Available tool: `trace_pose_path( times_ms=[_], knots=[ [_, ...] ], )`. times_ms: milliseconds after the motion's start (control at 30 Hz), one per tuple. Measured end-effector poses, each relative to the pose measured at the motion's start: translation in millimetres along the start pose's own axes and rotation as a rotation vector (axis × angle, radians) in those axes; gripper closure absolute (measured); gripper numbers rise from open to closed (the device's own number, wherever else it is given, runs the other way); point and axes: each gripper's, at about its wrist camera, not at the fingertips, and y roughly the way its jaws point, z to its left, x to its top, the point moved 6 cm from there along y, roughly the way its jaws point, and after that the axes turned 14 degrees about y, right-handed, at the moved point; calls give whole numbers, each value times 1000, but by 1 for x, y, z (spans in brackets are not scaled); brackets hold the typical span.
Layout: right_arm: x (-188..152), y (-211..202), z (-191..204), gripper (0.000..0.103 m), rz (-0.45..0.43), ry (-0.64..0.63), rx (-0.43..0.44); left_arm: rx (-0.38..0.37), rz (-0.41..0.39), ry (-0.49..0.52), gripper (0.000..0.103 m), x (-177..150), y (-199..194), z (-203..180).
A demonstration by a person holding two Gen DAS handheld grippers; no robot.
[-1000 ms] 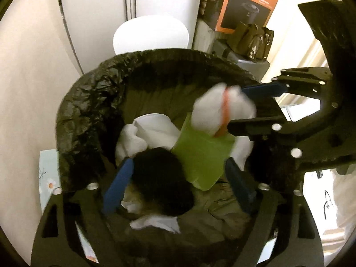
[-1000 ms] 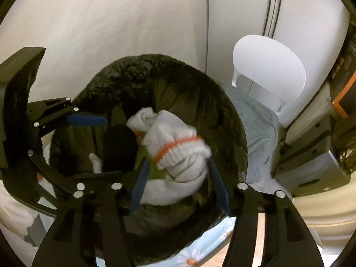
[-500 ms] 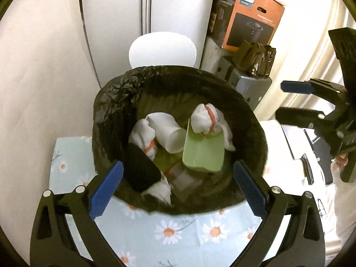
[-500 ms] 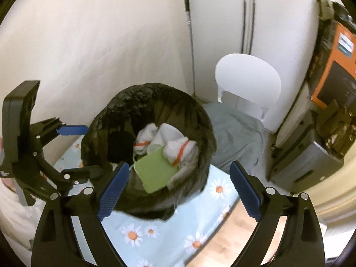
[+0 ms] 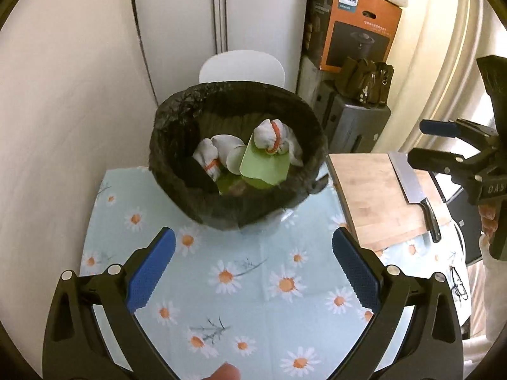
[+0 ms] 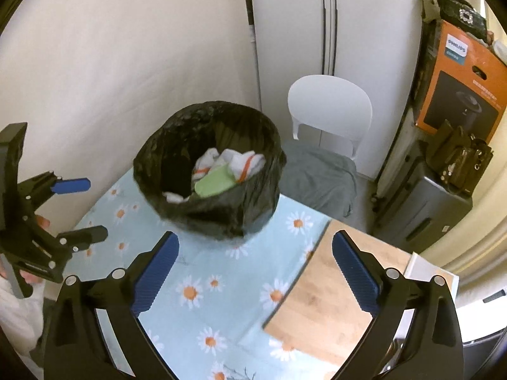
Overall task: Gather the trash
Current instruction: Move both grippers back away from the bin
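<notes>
Left wrist view
- left gripper (image 5: 253, 259): spread wide over the daisy tablecloth (image 5: 253, 285), nothing between the blue pads (image 5: 150, 272), so totally released; well short of the bin
- bin (image 5: 177, 145): black-bagged, sitting on the far part of the cloth, mouth open to the camera
- trash in the bin: white glove with orange band (image 5: 274, 139) up top at the right, lying on a green flat piece (image 5: 264, 166); second rolled glove (image 5: 209, 158) on the left, white cup (image 5: 229, 153) between them
- cutting board (image 5: 377, 196): wooden, right of the bin, cleaver (image 5: 412, 186) lying on it
- right gripper (image 5: 443, 142): poking in from the right edge, pads apart, holding nothing
- background: white chair (image 5: 242, 66) behind the bin, orange box (image 5: 358, 31) up on a stack at the right

Right wrist view
- right gripper (image 6: 255, 266): jaws have just been opening, now gaping wide with only tablecloth (image 6: 202, 291) and board corner (image 6: 332, 300) below, not gripping anything
- bin (image 6: 164, 145): ahead, a bit left of centre, gloves (image 6: 240, 161) and green piece (image 6: 215, 183) resting inside against the far right wall
- left gripper (image 6: 79, 209): at the left edge, fingers parted, empty, fingertips of a hand (image 6: 42, 221) showing behind the frame
- chair (image 6: 329, 107): white, grey cloth (image 6: 317, 177) draped on the seat, just behind the bin
</notes>
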Motion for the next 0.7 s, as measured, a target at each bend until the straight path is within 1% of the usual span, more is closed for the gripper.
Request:
trace_pose_path(
  times_ms=[67,133,167,300,333,400,500,600,667,700],
  knots=[
    [-12,-7,0,9,-8,-5,6,9,-4,-16,6,-10,-6,-8],
    [-25,-12,0,8,-18,-15,3,-1,-13,-48,6,-22,-12,-17],
    [-31,-14,1,8,-24,-20,1,10,-12,-55,6,-26,-13,-19],
    [-59,-22,-2,8,-39,2,46,115,-19,-48,6,-49,-21,-33],
    [-66,-24,-3,8,-45,11,48,131,-23,-43,6,-55,-21,-38],
    [-79,-26,-7,8,-59,29,43,128,-23,-47,6,-67,-22,-47],
    [-97,-28,-12,8,-83,29,9,117,-33,-85,6,-83,-22,-55],
    [-118,-28,-14,8,-81,12,-10,123,-39,-106,6,-98,-24,-63],
    [-129,-26,-13,8,-63,-3,-8,148,-29,-116,6,-107,-24,-65],
    [-137,-26,-11,8,-53,-15,-8,172,-27,-121,6,-111,-25,-66]
  ],
)
